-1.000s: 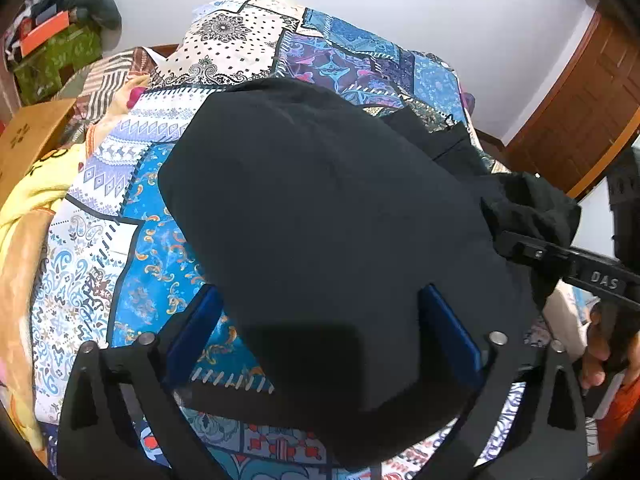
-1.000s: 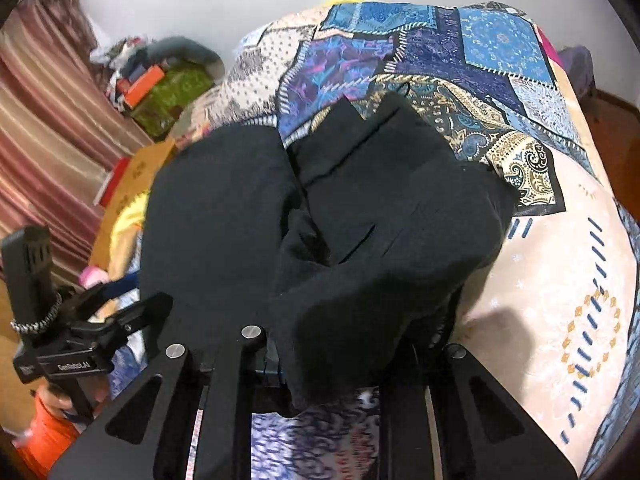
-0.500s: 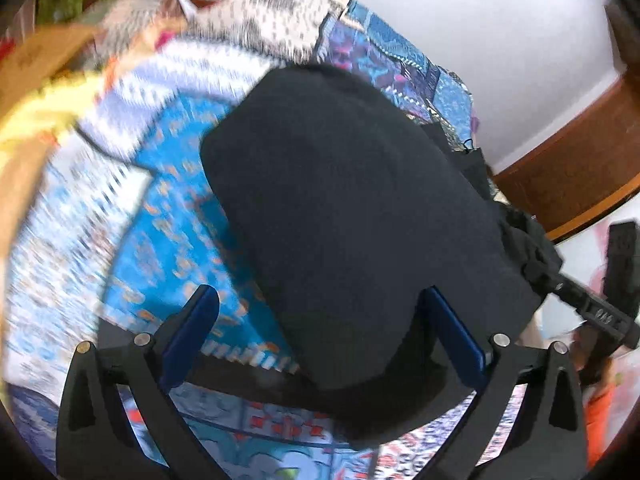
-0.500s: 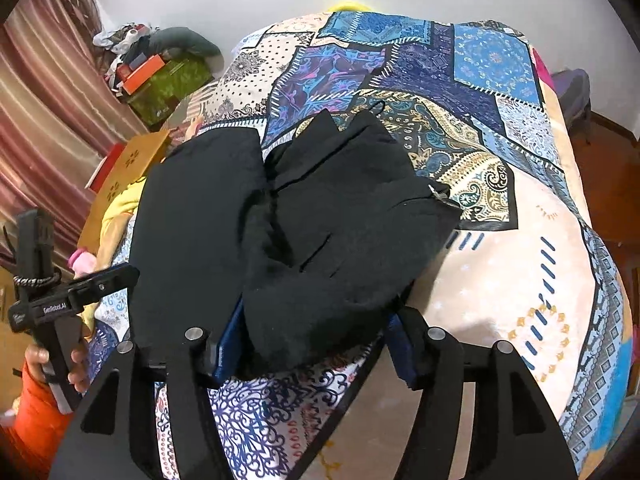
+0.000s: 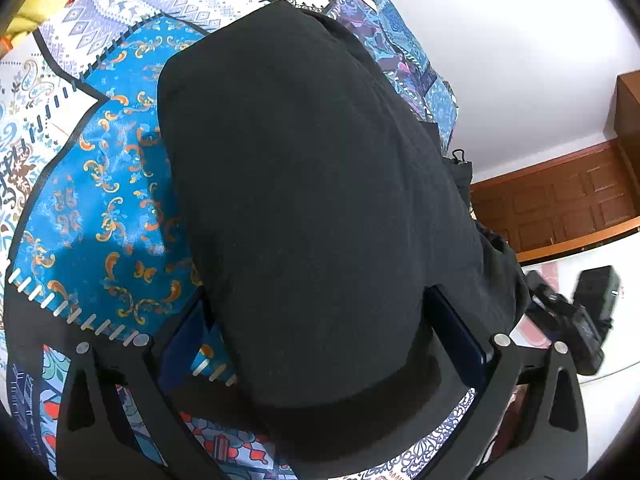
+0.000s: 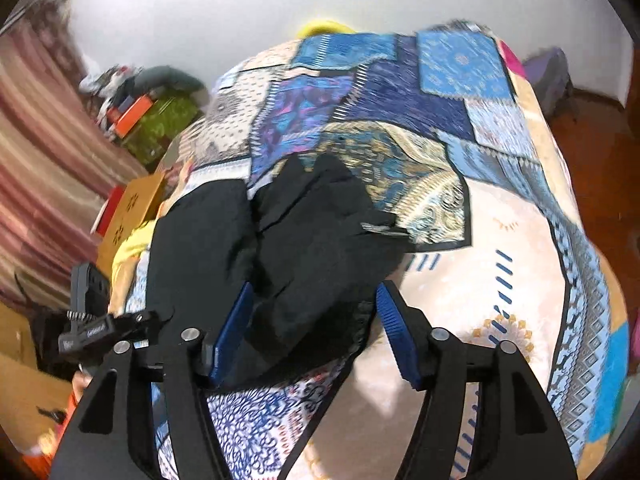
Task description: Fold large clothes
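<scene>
A bed under a patchwork bedspread [image 6: 500, 264] of blue, cream and purple squares fills the room, with a white wall [image 5: 520, 40] behind it and a brown wooden door [image 5: 568, 204] off to one side. To the left of the bedspread, against a striped curtain [image 6: 44, 168], a green box [image 6: 160, 128] has an orange box [image 6: 134, 114] and other clutter lying on top of it; what is inside cannot be made out.

The left gripper [image 5: 324, 340] has its blue-padded jaws spread wide, one on each side of the near end of the black garment [image 5: 316, 184], the cloth lying between them unpinched. The garment lies on the bedspread with its long axis running away from the gripper toward the wall, that half flat and smooth.

Further right on the bedspread, the right gripper [image 6: 316, 320] also has its jaws wide apart, straddling the near edge of the garment's rumpled half [image 6: 320, 232]. The left pad seems to touch the fabric; the right pad stands just clear of it. This bunched half sits beside the smooth one, a crease between them.
</scene>
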`<state>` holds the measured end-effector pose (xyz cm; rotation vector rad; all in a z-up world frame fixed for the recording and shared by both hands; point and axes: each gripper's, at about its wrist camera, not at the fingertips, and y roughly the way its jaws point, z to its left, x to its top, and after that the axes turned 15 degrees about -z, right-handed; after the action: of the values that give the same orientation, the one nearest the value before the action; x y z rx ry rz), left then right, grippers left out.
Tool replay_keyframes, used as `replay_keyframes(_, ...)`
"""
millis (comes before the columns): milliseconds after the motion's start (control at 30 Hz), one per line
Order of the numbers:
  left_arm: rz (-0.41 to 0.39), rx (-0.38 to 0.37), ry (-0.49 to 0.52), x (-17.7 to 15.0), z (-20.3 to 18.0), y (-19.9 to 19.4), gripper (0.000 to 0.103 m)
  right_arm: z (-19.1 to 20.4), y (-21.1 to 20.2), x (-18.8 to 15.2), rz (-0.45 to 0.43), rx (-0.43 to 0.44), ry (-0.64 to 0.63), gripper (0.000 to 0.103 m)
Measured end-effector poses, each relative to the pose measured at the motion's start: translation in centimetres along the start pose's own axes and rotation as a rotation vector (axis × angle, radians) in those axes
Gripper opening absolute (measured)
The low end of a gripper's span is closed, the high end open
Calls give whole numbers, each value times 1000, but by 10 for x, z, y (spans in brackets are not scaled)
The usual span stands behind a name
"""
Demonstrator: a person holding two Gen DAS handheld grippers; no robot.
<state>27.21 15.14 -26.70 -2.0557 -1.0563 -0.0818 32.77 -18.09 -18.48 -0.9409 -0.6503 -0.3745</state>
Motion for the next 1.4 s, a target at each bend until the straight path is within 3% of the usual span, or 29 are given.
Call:
replay_keyframes(133, -7, -18, -18, 1, 9, -3, 103, -20, 28, -8, 87, 42, 142, 61)
replay_keyframes(400, -5, -33, -29, 4, 15, 0, 103, -17, 73, -14, 181, 73, 185, 61)
replay_keyframes(533, -24, -39, -25, 4, 13, -2, 103, -7, 76, -13, 175, 78, 143, 45)
replay_keyframes(633, -44, -36, -16, 9, 10, -6, 96, -5, 74, -12, 175, 80, 132, 30)
replay_keyframes(800, -64, -40, 31, 16, 0, -19, 85, 10, 66, -8, 152, 76, 95, 21)
replay_keyframes(1133, -119, -102, 95, 49, -17, -48, 74, 63, 55, 21, 67, 131, -25, 15)
replay_keyframes(1400, -211, -129, 157, 111, -25, -71, 71, 107, 75, 54, -13, 177, -55, 15)
